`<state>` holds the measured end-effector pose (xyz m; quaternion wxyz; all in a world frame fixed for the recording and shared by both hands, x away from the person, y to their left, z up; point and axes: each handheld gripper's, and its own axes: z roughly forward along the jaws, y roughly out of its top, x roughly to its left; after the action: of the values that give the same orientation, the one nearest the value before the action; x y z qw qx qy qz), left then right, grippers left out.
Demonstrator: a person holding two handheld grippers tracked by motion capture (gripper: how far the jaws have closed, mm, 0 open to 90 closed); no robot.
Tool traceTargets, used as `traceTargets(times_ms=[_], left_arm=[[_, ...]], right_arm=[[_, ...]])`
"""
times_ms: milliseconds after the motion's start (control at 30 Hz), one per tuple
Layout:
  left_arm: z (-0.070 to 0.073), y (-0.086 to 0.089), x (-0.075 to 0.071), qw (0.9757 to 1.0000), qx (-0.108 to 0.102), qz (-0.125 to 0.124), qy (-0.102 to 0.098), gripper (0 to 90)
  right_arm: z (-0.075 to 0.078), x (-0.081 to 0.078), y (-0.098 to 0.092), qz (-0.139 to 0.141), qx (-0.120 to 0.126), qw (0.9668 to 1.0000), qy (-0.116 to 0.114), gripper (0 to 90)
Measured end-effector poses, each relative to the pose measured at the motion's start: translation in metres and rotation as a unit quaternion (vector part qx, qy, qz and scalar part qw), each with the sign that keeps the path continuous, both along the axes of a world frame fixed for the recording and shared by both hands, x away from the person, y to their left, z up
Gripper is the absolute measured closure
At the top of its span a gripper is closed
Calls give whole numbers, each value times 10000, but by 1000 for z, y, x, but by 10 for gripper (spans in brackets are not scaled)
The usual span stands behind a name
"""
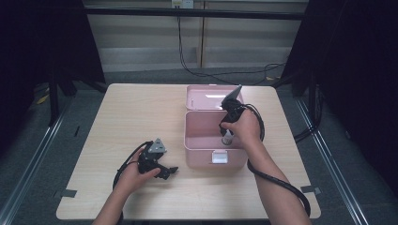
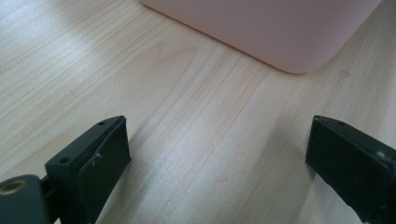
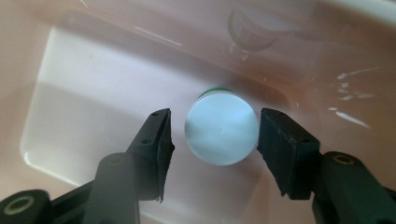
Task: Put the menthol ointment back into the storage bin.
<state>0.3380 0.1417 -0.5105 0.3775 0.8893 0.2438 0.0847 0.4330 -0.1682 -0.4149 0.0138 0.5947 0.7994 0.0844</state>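
A person at a pale wooden table (image 1: 131,117) works with a hand-held gripper in each hand. The right gripper (image 3: 215,133) points down into an open pink storage box (image 1: 199,129), whose lid (image 1: 206,97) is tipped back on the far side so the inside is free to reach from above. Standing upright on the box floor, toward its right end, is a small bottle (image 3: 221,128) with a round white cap and a thin green edge just under it; a faint reflection of it shows on the glossy far wall. The right gripper's jaws stand a little apart on either side of the cap, with a narrow gap at each side, so they are not pressing on it; the bottle looks set down there and let go. A white latch (image 1: 219,157) sits on the box's near wall. The left gripper (image 1: 162,168) rests low over the table to the left of the box, near the person, its jaws wide apart with nothing between them, seemingly kept out of the way while the right hand works. In the left gripper view a rounded pink corner of the box lies just beyond the jaws.
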Motion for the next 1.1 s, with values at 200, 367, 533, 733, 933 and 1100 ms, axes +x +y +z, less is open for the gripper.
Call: traceTargets(times_ms=[200,367,533,733,933,1100], left_arm=[[0,0,0,10000,0,1,-2,56],[0,0,0,10000,3,0,-4,56],[0,0,0,10000,0,-1,-2,56],[0,0,0,10000,1,-2,-2,56],[0,0,0,10000,4,1,-4,56],[0,0,0,10000,1,-2,-2,56]], right_arm=[[10,-2,0,-4,13,10000,14,421],[18,-4,0,31,-28,10000,1,418],[25,-6,-3,111,19,9999,0,408],[33,-10,-3,370,2,9993,-37,382],[41,-13,-1,631,79,9978,-182,325],[47,-14,-4,770,179,9966,-246,291]])
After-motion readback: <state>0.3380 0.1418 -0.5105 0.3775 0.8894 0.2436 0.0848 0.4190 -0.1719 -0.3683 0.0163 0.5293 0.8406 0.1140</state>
